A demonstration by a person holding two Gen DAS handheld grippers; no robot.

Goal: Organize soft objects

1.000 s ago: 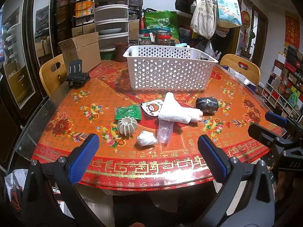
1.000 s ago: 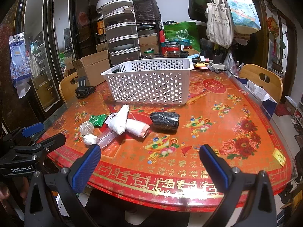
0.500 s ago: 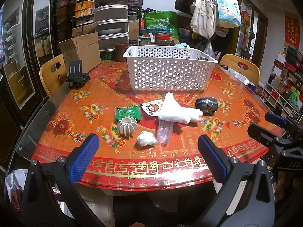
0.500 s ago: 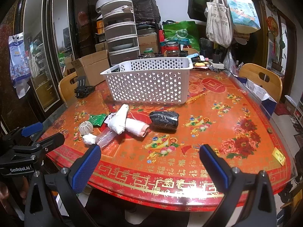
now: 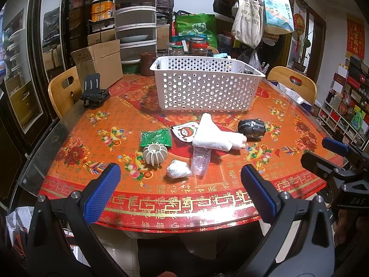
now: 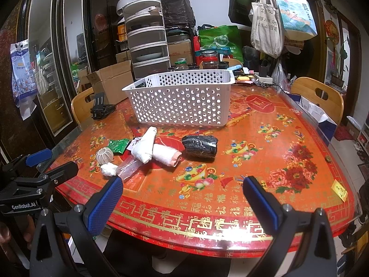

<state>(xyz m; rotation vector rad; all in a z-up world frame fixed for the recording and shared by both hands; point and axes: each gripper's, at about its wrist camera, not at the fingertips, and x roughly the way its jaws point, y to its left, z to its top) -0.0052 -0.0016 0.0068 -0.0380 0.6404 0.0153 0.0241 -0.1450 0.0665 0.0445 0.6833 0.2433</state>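
Left wrist: red floral table (image 5: 76,147) in cluttered room, white basket (image 5: 205,90) mid-table; both hand-held grippers (image 5: 180,191) (image 6: 182,198) spread wide, empty.

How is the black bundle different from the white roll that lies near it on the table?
The black bundle is dark, short and stubby; the white roll is pale and longer. The black bundle lies alone on the table, apart from other things, while the white roll rests across a second roll with a pink end. Both look soft, and both lie outside the basket.
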